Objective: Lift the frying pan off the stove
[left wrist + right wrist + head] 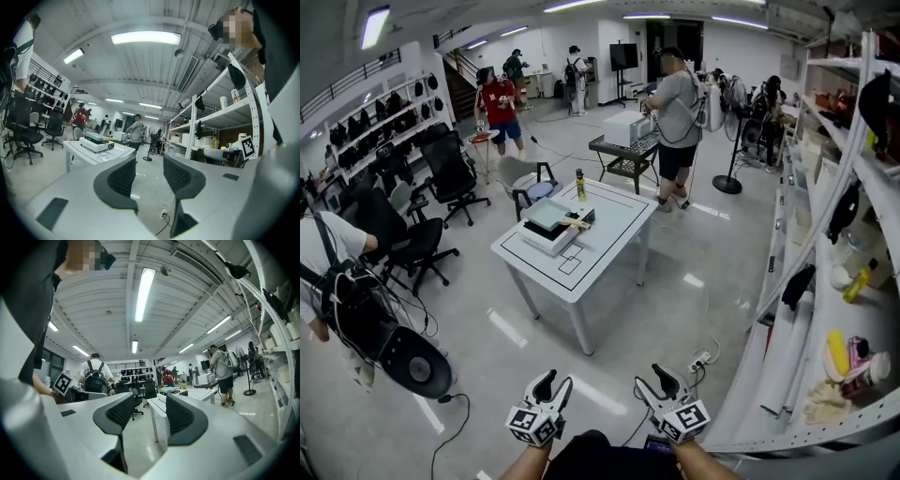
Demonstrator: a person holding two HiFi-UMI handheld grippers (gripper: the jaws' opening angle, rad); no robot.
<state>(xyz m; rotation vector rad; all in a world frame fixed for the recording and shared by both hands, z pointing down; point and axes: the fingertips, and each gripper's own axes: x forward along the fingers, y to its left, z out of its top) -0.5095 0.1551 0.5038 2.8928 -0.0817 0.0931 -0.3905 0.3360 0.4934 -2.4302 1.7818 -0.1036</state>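
Observation:
The frying pan (549, 215), grey with a wooden handle (578, 223), sits on a white stove (542, 234) on a white table (600, 246) several steps ahead of me. My left gripper (555, 384) and right gripper (654, 382) are held low at the bottom of the head view, far from the table, both open and empty. In the left gripper view the open jaws (149, 176) frame the floor, with the stove (96, 143) far off to the left. The right gripper (150, 413) is also open, with the table (157, 406) showing between its jaws.
A yellow bottle (579, 185) stands at the table's far edge. Metal shelving (834, 281) with goods runs along the right. Office chairs (412, 246) and a person with a backpack (337, 281) are at the left. Cables and a power strip (701, 360) lie on the floor. More people stand beyond.

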